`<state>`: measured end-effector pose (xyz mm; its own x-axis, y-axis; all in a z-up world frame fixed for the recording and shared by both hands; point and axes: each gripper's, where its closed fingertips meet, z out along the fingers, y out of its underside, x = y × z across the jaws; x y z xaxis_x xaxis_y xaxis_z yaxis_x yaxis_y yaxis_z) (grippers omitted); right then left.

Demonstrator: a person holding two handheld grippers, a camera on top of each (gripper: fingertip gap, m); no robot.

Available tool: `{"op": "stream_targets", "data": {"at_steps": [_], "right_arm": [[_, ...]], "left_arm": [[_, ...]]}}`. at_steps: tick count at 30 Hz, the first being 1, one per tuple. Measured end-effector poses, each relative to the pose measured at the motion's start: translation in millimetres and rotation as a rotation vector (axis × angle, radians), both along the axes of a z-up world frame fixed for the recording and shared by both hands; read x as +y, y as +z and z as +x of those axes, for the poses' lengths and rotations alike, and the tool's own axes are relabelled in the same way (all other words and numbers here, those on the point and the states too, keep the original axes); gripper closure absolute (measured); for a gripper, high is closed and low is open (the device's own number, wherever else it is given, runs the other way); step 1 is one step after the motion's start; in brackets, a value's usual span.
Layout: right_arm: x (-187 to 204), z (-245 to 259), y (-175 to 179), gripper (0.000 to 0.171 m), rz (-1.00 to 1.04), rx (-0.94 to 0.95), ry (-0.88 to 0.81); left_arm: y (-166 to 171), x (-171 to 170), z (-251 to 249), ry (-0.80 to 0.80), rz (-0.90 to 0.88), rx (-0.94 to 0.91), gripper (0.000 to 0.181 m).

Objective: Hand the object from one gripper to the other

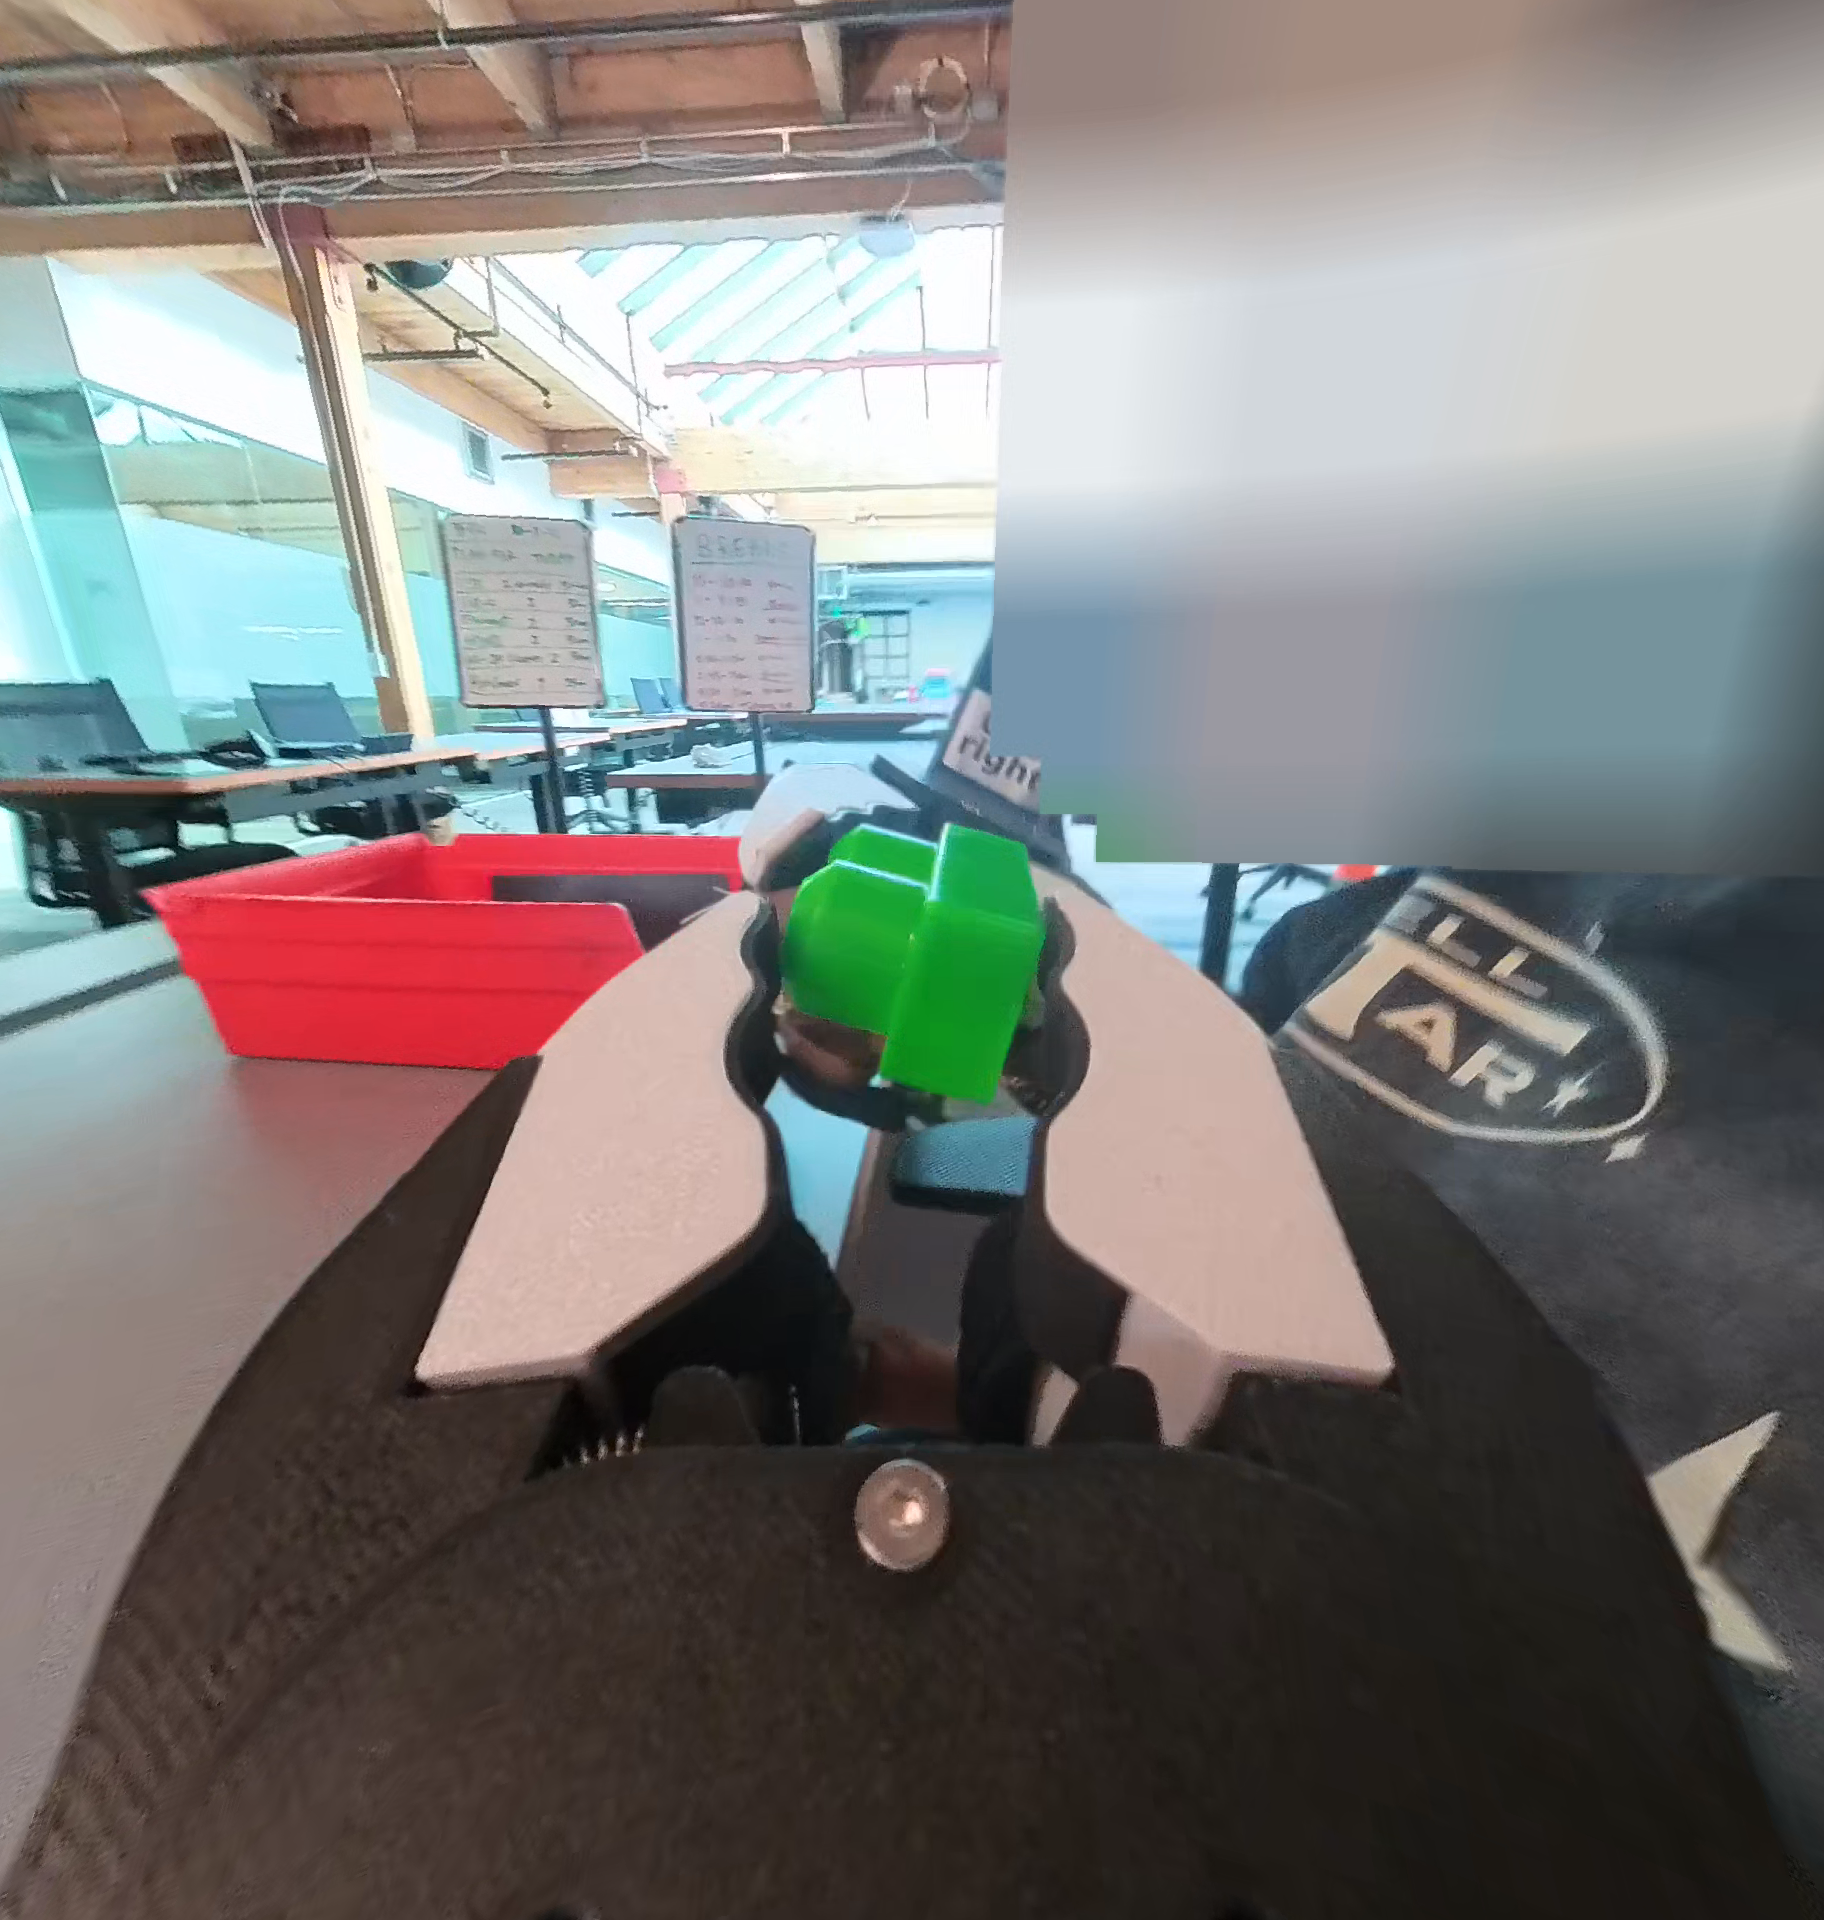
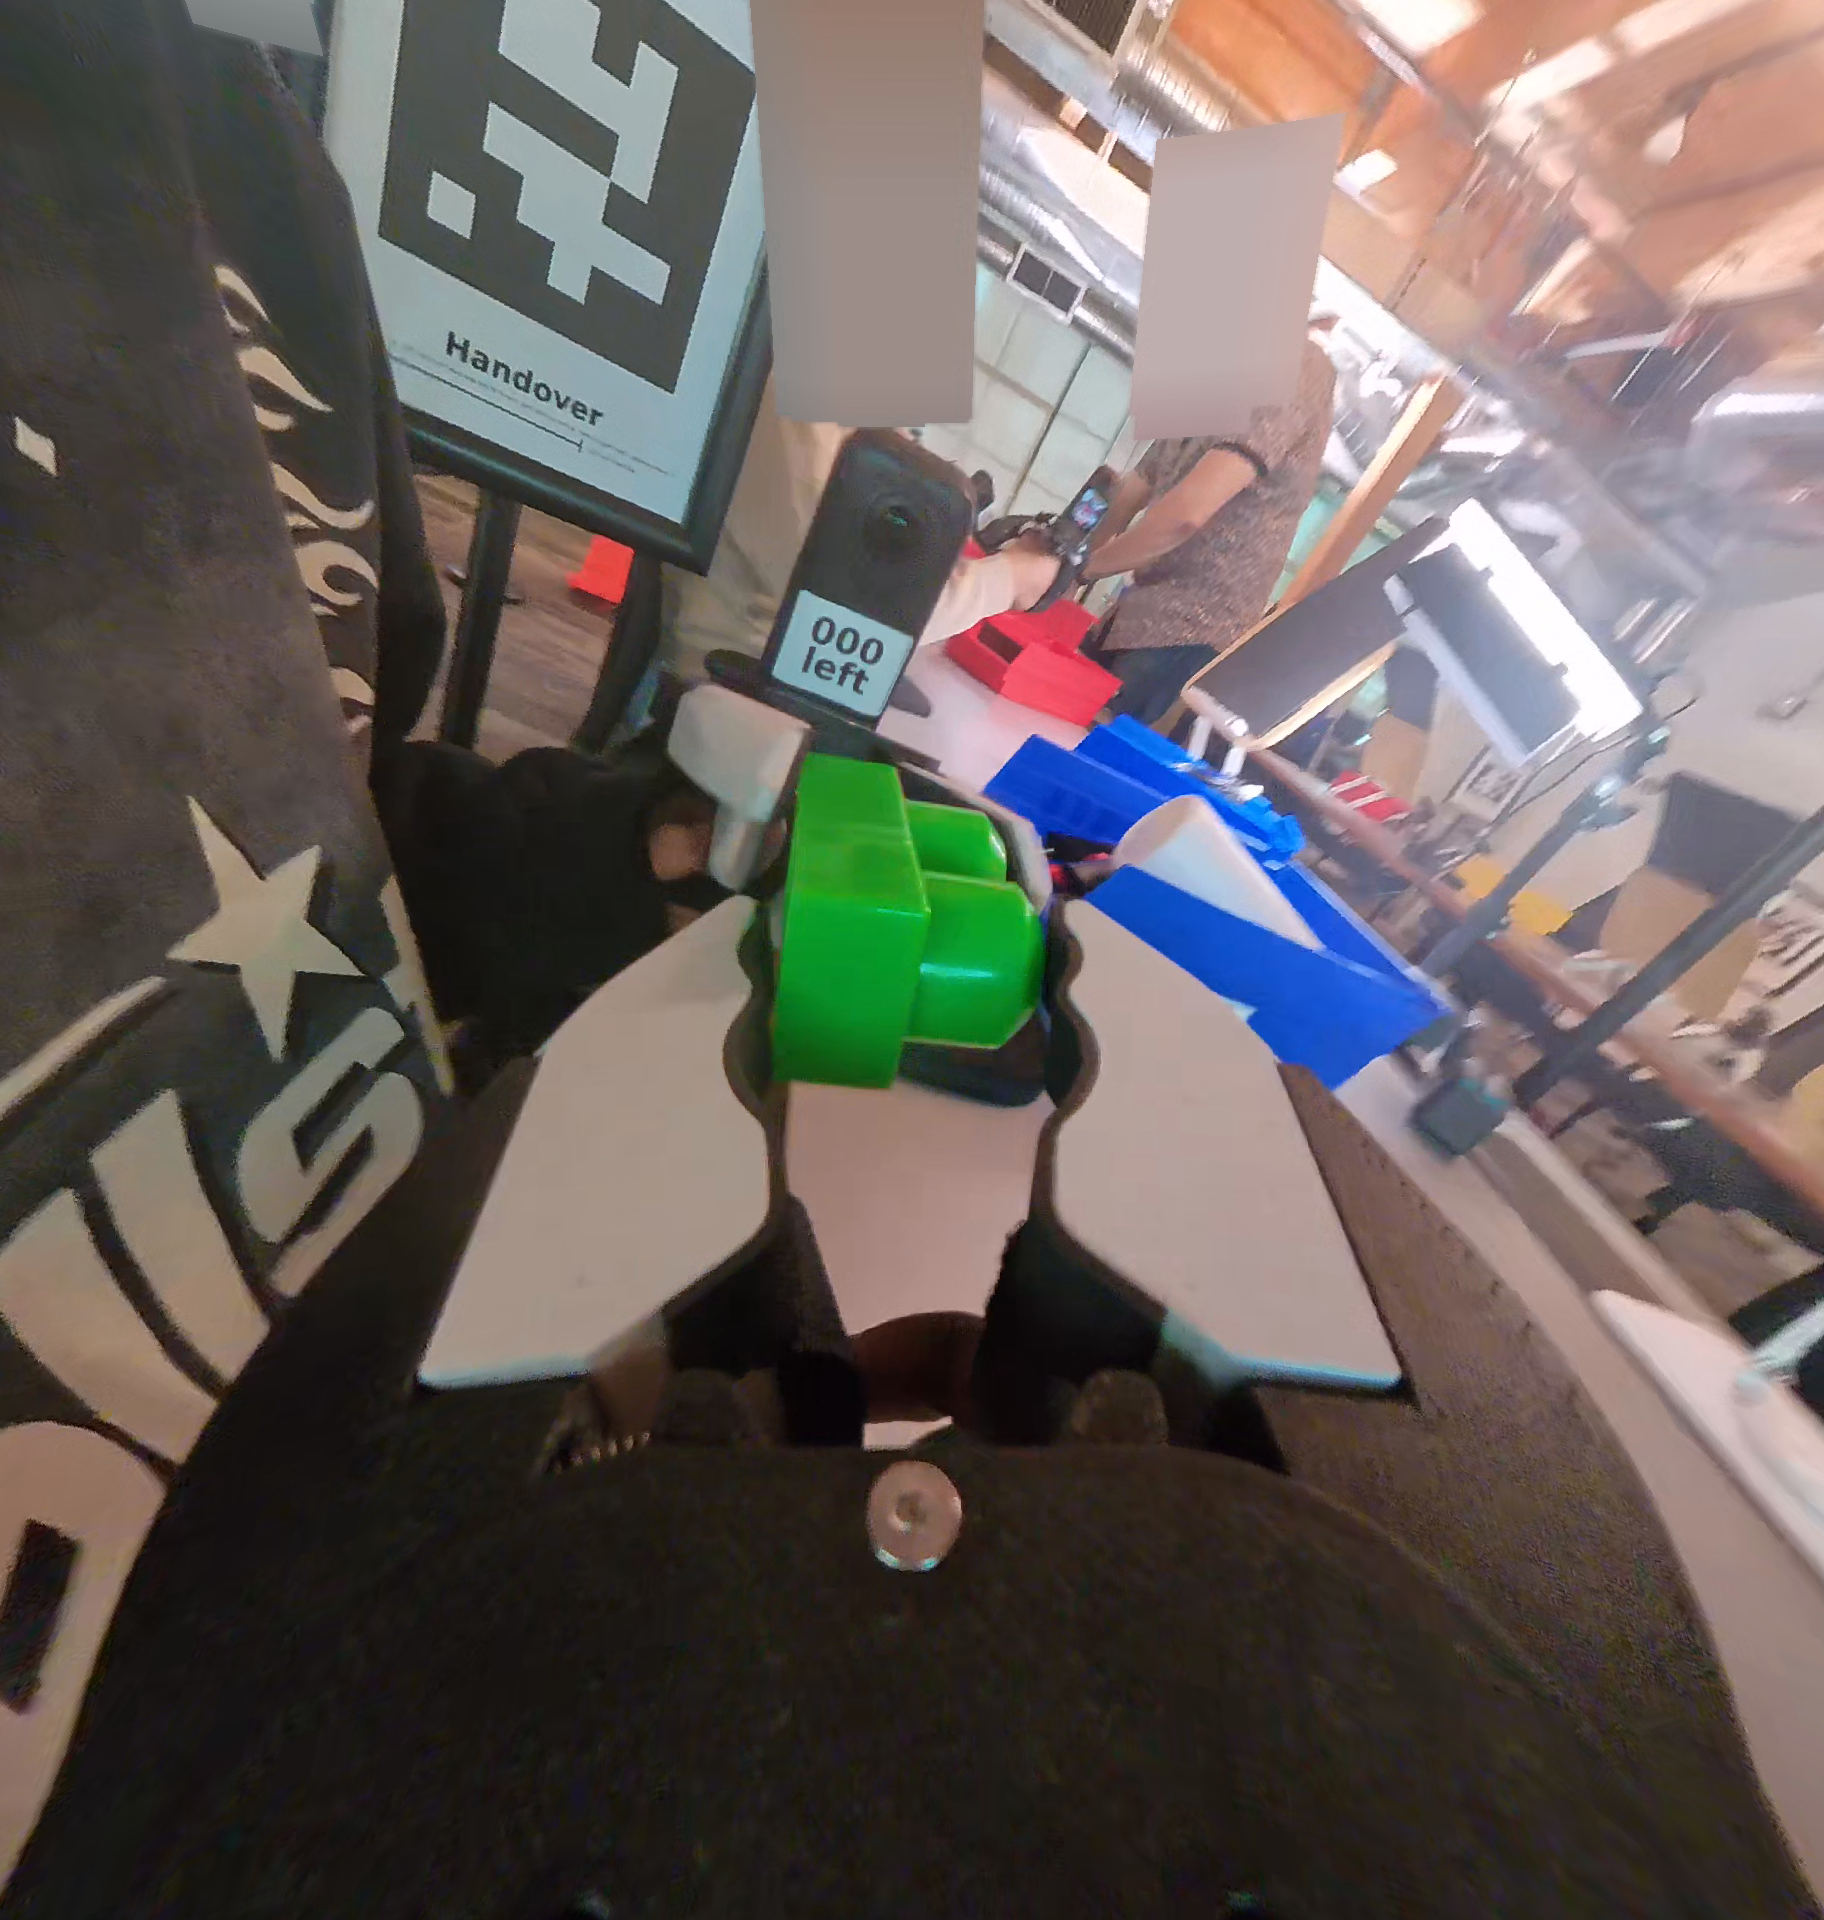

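left hand-held gripper (image 1: 908,971) and right hand-held gripper (image 2: 903,961) both clamp the green block (image 1: 913,961), above the bench (image 1: 160,1195).

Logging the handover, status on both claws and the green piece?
Left claw and right claw both closed on green block, tip to tip. Block held above the table. Nothing between them.

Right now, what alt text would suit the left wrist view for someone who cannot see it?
The left gripper with grey fingers clamps a bright green plastic block, with the right gripper meeting it from beyond. A red plastic bin sits behind on the grey table.
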<state>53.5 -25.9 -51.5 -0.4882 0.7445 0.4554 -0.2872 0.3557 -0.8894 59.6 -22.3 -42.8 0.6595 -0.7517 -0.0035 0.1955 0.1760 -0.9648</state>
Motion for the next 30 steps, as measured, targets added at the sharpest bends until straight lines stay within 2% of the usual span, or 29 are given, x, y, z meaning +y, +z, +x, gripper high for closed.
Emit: {"op": "stream_targets", "data": {"at_steps": [4,9,12,14,16,18,21,25,30], "right_arm": [[4.8,2.3,5.4,0.107,0.229,0.213,-0.122],[2.0,-1.0,2.9,0.103,0.516,0.359,-0.255],[-0.1,-2.6,1.0,0.109,0.639,0.405,-0.302],[-2.8,-1.1,1.1,0.126,0.689,0.437,-0.310],[-1.3,-2.4,-0.4,0.129,0.687,0.407,-0.314],[0.0,-3.3,-2.7,0.130,0.638,0.343,-0.293],[4.0,-3.8,3.0,0.130,0.426,0.236,-0.251],[10.6,-5.7,0.4,0.130,0.138,0.020,-0.157],[3.8,-0.6,2.5,0.130,-0.070,-0.094,-0.016]], "left_arm": [[3.2,1.4,-8.2,-0.101,-0.135,-0.174,0.134],[-2.8,5.2,-6.7,-0.186,-0.262,-0.263,0.134],[-7.8,6.3,-3.2,-0.206,-0.308,-0.256,0.134],[-7.8,5.8,-1.6,-0.216,-0.320,-0.257,0.134],[-8.3,7.4,-3.4,-0.203,-0.327,-0.257,0.134],[-6.3,6.2,-5.1,-0.175,-0.255,-0.225,0.135],[6.5,-1.6,-7.1,-0.094,-0.047,-0.168,0.127],[4.2,-1.2,-5.4,0.106,0.148,0.079,0.126],[-5.7,3.6,-0.2,0.162,0.168,0.200,0.128]]}}
